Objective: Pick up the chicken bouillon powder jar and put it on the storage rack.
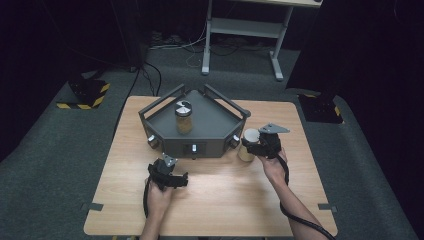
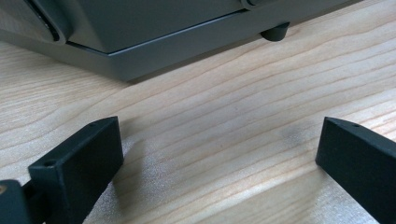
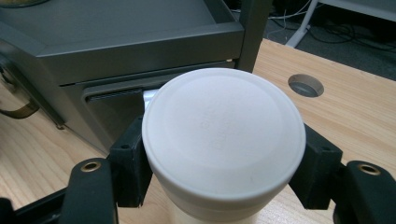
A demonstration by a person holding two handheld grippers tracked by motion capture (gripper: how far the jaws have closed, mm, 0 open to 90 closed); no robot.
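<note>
Two jars are being handled at a grey tray (image 1: 210, 142) on the desk (image 1: 210, 200); one jar (image 1: 183, 117) is already standing inside the tray, and the white-lidded jar (image 3: 223, 135) is being pinched by the right hand-held gripper (image 3: 223, 163) just beside the tray's right corner; the step in hand is judged to be the carry to the tray; next, a lift over the wall is being called for, clear of the corner post (image 3: 252, 28); the left hand-held gripper (image 2: 219, 154) is being rested spread and empty near the front wall; open desk is being left behind both.
</note>
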